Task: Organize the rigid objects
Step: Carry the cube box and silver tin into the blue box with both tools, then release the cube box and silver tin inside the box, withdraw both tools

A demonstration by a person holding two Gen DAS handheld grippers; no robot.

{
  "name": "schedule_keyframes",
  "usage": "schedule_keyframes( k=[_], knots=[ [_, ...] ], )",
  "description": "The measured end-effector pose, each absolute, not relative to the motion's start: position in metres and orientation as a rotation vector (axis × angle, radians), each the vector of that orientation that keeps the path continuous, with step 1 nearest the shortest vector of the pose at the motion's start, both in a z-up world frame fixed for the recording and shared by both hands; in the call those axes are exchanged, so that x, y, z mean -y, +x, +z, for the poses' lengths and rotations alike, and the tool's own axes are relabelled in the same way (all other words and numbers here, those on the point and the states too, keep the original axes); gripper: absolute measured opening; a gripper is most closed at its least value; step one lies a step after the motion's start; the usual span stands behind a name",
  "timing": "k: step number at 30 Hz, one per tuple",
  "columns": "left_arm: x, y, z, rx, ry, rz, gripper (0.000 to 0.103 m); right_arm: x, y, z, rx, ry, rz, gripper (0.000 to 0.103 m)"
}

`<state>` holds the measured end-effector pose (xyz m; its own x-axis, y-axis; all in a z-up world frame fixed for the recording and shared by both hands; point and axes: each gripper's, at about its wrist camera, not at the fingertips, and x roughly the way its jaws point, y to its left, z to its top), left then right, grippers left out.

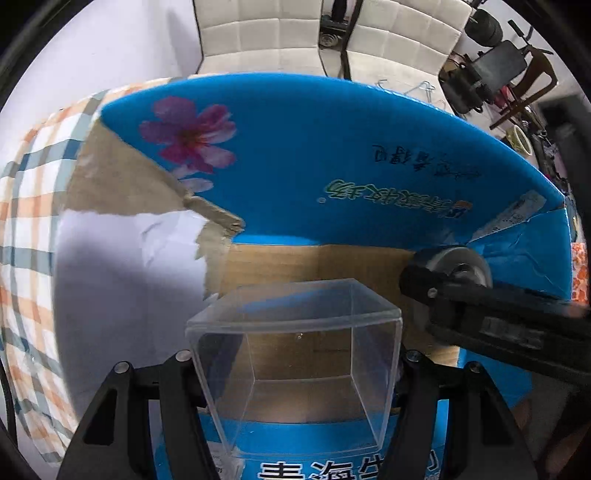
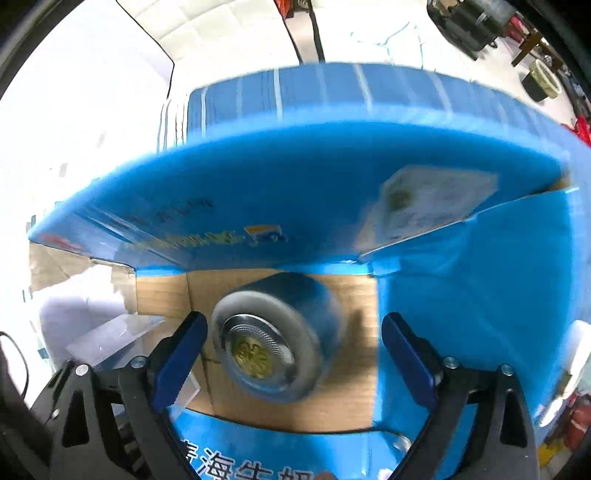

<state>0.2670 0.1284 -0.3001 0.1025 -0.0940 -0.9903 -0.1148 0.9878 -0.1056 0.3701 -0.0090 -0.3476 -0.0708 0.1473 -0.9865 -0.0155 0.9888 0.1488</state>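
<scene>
- The clear plastic box [image 1: 295,354] sits clamped between the fingers of the left gripper [image 1: 295,373], open mouth toward the camera, its base facing down into the blue cardboard carton [image 1: 332,147]; its long axis runs along the gripper's line.
- The round tin [image 2: 273,336], a blue cylinder with a silver and gold end, lies inside the carton on the brown cardboard floor [image 2: 347,402]. Its decorated end faces the camera toward 7 o'clock, so its axis tilts from 7 to 1 o'clock.
- The right gripper [image 2: 295,362] has its blue pads standing wide apart. The left pad is right beside the tin's rim, the right pad is well clear; the tin is blurred, and no earlier view is given to compare.
- In the left wrist view, the tin and the right gripper lie at 3 o'clock of the clear box.
- A torn carton flap [image 1: 129,184] is at 9 o'clock; beyond it lies a checked cloth [image 1: 29,221].
- Pale padded chairs [image 1: 258,33] stand at 12 o'clock, with dark clutter at 2 o'clock.
</scene>
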Motion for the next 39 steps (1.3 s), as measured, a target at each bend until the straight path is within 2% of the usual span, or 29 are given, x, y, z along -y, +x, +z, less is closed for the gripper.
schedule_keyframes(
  k=[21,22,24,26,29,31,33,39],
  knots=[
    [-0.123,0.308,-0.311,-1.506,-0.324,-0.140,0.063,0.039,0.384,-0.321,-1.647,0.192,0.087,0.097],
    [-0.123,0.307,-0.311,-1.510,-0.320,-0.137,0.064,0.042,0.383,-0.321,-1.642,0.194,0.088,0.098],
    [-0.124,0.308,-0.308,-1.516,-0.307,-0.127,0.079,0.045,0.381,-0.318,-1.638,0.197,0.092,0.098],
    [-0.123,0.306,-0.307,-1.511,-0.298,-0.113,0.087,0.043,0.379,-0.319,-1.637,0.213,0.090,0.103],
    [-0.127,0.300,-0.304,-1.512,-0.287,-0.094,0.098,0.049,0.374,-0.314,-1.627,0.225,0.099,0.103],
    [-0.129,0.296,-0.299,-1.509,-0.278,-0.095,0.098,0.051,0.371,-0.307,-1.612,0.221,0.107,0.103],
    [-0.132,0.290,-0.292,-1.504,-0.268,-0.092,0.103,0.054,0.366,-0.297,-1.589,0.207,0.111,0.103],
    [-0.133,0.269,-0.271,-1.439,-0.220,-0.037,0.103,0.063,0.328,-0.258,-1.487,0.187,0.172,0.103]
  ],
)
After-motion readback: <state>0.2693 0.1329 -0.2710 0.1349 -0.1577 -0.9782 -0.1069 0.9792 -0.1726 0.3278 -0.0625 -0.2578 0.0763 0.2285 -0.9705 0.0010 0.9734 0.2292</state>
